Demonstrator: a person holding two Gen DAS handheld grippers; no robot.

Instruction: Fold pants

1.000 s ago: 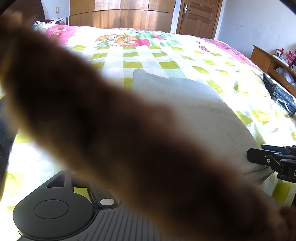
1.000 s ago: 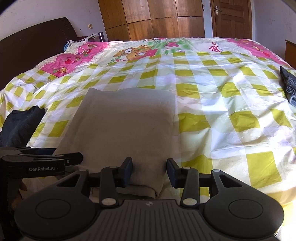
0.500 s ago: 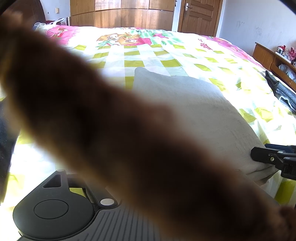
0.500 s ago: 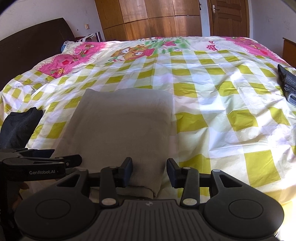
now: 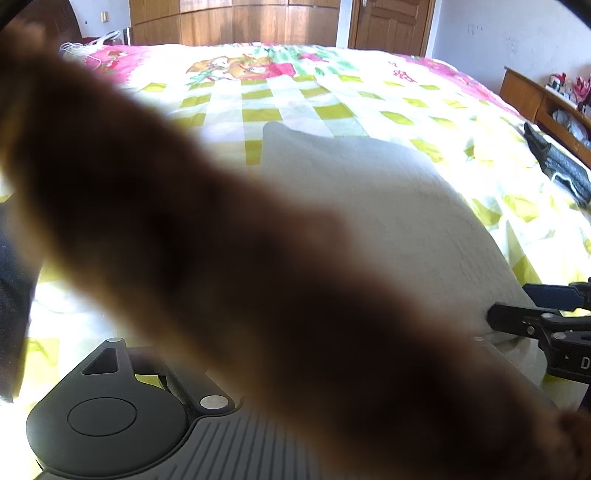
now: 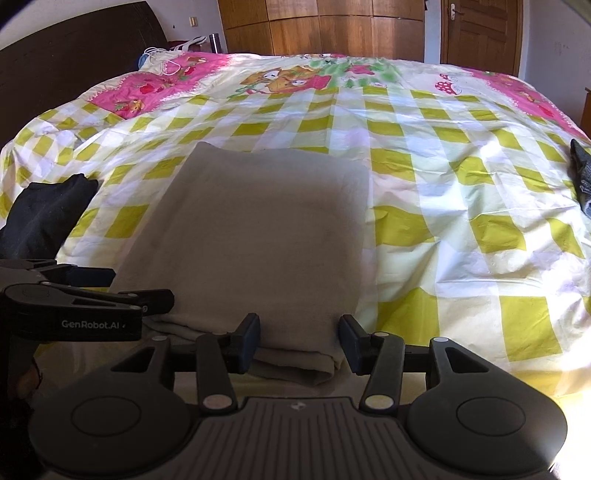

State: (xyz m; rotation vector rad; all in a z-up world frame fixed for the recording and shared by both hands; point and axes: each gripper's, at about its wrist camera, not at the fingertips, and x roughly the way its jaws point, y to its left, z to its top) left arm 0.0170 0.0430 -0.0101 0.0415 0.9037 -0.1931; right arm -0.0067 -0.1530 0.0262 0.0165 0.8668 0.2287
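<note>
The folded beige pants lie flat on the checked bedspread, with their layered edge nearest me. My right gripper straddles the near right corner. Its jaws are opening, and a sliver of gap shows beside the right pad. My left gripper, seen side-on, sits at the near left corner with its two fingers apart, also opening. In the left wrist view a blurred brown shape close to the lens hides that gripper's fingertips. There the pants and my right gripper show beyond the blur.
A black garment lies at the bed's left edge and a dark grey one at the right. A dark headboard stands to the left, with a wooden wardrobe and door beyond. A wooden shelf flanks the right side.
The right gripper's pads have spread apart, away from the folded corner. The left gripper's visible linkage has slid outward. Both hands and the pants stayed about where they were.
</note>
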